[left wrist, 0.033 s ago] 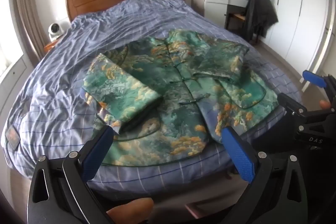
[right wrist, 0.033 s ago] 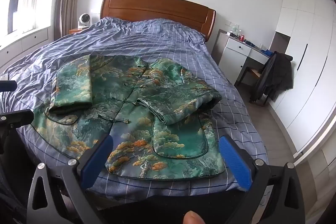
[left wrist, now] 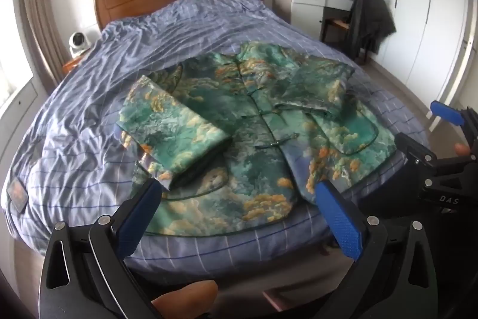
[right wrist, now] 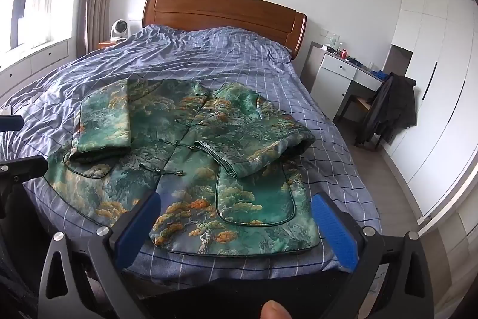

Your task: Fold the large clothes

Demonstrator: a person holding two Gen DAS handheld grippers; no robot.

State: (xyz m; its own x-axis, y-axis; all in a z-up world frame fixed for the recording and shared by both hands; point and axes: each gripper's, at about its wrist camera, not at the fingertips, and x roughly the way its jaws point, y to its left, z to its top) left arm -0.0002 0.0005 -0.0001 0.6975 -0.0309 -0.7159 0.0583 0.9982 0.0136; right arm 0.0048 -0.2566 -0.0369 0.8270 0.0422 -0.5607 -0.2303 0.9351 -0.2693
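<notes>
While the green jacket [left wrist: 257, 139] lies on the bed [left wrist: 89, 139] (sleeves folded in), both tools hover before it. The left tool [left wrist: 236, 217] and right tool [right wrist: 236, 226] gape wide, empty.

You have one jacket [left wrist: 257, 139] in front of you, a padded green one patterned with teal trees and orange-gold clouds, lying face up and buttoned down the middle with knot fastenings, collar toward the headboard and hem along the near edge of the bed. Both sleeves are already folded in over the front, cuffs pointing toward the hem. You can see a rounded patch pocket on each side below the sleeves.
</notes>
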